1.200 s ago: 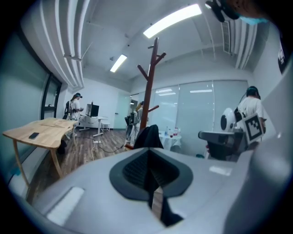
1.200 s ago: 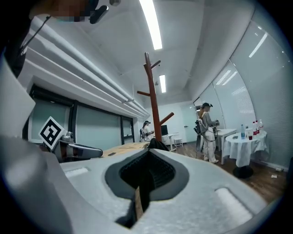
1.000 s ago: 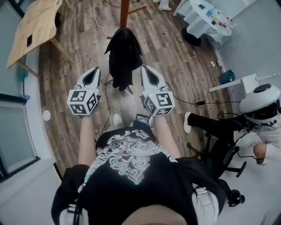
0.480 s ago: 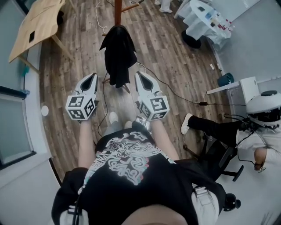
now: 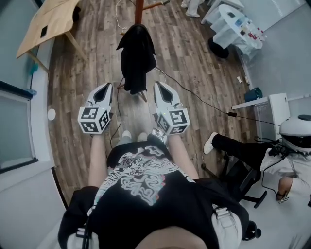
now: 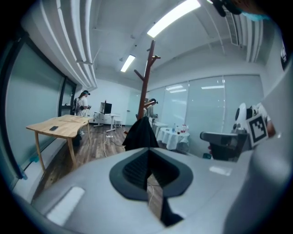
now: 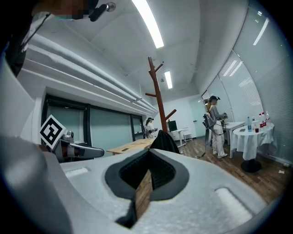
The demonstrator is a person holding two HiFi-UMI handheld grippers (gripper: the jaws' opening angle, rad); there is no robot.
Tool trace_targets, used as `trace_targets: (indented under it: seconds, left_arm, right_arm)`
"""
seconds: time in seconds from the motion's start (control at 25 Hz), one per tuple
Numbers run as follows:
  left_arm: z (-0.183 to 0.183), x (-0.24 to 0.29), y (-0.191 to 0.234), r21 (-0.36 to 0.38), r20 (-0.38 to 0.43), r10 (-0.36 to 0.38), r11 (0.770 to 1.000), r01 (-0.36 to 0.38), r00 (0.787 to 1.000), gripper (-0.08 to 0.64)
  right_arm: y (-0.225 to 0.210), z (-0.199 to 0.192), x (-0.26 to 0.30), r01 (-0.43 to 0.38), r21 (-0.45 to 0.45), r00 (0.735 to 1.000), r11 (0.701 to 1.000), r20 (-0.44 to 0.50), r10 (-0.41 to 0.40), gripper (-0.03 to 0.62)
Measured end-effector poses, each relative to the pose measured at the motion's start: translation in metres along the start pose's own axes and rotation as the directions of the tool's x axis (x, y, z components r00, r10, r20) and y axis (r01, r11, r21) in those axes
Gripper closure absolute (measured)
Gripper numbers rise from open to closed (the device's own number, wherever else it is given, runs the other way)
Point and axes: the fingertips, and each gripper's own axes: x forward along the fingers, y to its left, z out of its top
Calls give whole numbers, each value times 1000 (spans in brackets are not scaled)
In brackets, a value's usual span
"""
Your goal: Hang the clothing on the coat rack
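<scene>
Looking down in the head view, the left gripper (image 5: 104,87) and the right gripper (image 5: 161,86) are held out side by side over the wood floor (image 5: 92,63). The black garment (image 5: 136,58) hangs on the coat rack (image 5: 139,10) just beyond their tips, touching neither. It hides whichever peg carries it, and the pole runs out of the upper edge. A wooden table (image 5: 51,22) is cut off at the top left. A round table (image 5: 234,26) with a white cloth at the top right bears small items too small to tell apart. A seated person (image 5: 291,155) is partly cut off at the right edge.

From the left gripper view, the dark pads are pressed together with nothing between them. Past them the garment drapes low on the rack, whose bare branches rise above it. The gripper's own body blocks the floor below the rack.

From the right gripper view, the pads likewise meet on nothing. The garment shows only as a dark hump over the gripper body, with the pole rising behind it. A standing person (image 7: 215,125) faces away, and bottles stand on the round table.
</scene>
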Motion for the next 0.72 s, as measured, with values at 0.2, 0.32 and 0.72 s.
trace_targets:
  seconds: [0.2, 0.32, 0.72]
  left_arm:
    - [3, -2, -3, 25, 3, -2, 1000, 2, 1000, 571]
    - [4, -4, -2, 26, 5, 1, 1000, -1, 1000, 571]
    - [3, -3, 2, 20, 8, 0, 1000, -1, 1000, 571]
  right_arm:
    - [-5, 3, -7, 17, 6, 1000, 1000, 13, -17, 594]
    - [-2, 2, -6, 14, 10, 1000, 1000, 13, -15, 594]
    - [1, 2, -4, 9, 4, 1000, 1000, 9, -10, 594]
